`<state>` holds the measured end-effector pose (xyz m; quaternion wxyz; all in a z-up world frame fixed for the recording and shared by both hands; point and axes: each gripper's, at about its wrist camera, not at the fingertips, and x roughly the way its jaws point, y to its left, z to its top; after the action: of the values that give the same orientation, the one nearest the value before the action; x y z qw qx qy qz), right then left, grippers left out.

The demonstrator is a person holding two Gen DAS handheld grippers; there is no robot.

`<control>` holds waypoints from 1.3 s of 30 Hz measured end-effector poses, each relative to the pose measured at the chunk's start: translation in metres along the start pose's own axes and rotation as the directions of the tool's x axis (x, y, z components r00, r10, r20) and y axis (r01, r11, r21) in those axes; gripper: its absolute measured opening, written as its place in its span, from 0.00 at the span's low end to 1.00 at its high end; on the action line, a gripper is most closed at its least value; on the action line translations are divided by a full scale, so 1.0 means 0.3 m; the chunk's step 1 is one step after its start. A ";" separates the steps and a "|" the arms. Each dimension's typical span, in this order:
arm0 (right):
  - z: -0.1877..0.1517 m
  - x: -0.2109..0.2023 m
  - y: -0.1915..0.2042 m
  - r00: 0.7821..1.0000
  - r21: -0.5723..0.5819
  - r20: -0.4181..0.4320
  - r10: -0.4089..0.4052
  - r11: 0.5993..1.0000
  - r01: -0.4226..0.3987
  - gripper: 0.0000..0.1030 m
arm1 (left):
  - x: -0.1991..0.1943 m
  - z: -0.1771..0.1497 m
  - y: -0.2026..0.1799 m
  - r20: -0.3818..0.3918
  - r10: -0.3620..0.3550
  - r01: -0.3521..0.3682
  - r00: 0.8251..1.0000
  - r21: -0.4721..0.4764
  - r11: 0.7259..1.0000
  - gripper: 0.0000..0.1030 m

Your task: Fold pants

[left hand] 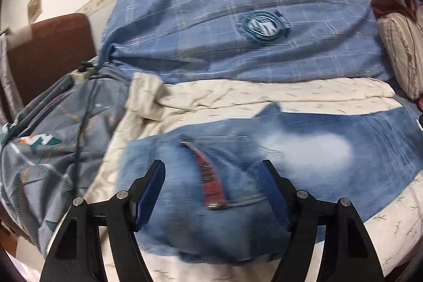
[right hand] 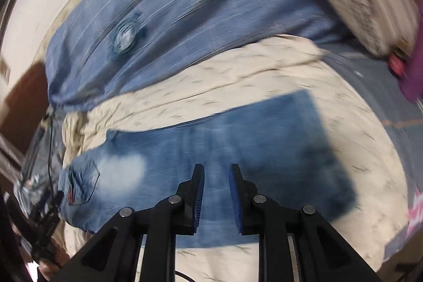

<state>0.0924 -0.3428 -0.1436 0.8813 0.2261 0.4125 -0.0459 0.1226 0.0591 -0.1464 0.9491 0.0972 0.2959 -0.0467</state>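
A cream bedsheet (left hand: pixel 238 97) printed with small sprigs covers the bed, giving a broad, soft surface on which the jeans (left hand: pixel 304 149) lie spread, their length running across both views. The faded blue denim appears already doubled lengthwise, one leg over the other, which would explain why it lies as a single narrow band ready for a crosswise fold. Behind it, a blue checked quilt (left hand: pixel 211 17) with a round badge is heaped against the wall, out of the working area, and a grey patterned duvet (left hand: pixel 53 149) is bunched at the left of the left wrist view.

The back pocket (left hand: pixel 227 176), trimmed with a red strip, marks the waist end, nearest the left gripper (left hand: pixel 212 171). That gripper hovers just above the denim here, pointing forward and slightly down, its jaws spread wide and empty, straddling the pocket.

The right gripper (right hand: pixel 216 173) is poised over the middle of the legs, tilted, its view blurred by motion. Its jaws stand narrowly apart with denim showing between them, and they grip nothing. The hem (right hand: pixel 317 107) lies beyond it to the right.
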 end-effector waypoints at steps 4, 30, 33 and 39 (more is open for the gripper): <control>-0.009 0.016 -0.116 1.000 0.073 0.018 -0.012 0.997 0.011 0.22 | 0.071 -0.014 -0.065 -0.101 -0.037 0.040 0.994 0.029 0.999 0.72; -0.232 -0.252 -0.269 0.945 0.233 0.299 0.135 0.950 -0.209 0.38 | -0.131 -0.005 -0.192 0.120 -0.162 0.153 0.979 0.077 0.985 0.95; -0.265 -0.265 -0.234 0.933 0.226 0.321 0.160 0.944 -0.239 0.73 | -0.151 -0.012 -0.229 0.129 -0.183 0.168 0.975 0.118 0.979 0.97; -0.270 -0.217 -0.164 0.952 0.170 0.266 0.152 0.965 -0.201 0.73 | -0.133 -0.016 -0.255 0.090 -0.178 0.167 0.980 0.114 0.979 0.97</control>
<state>-0.0206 -0.3584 -0.1579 0.9004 0.3400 0.2692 -0.0351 0.0760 -0.0134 -0.1395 0.9486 0.1190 0.2525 -0.1494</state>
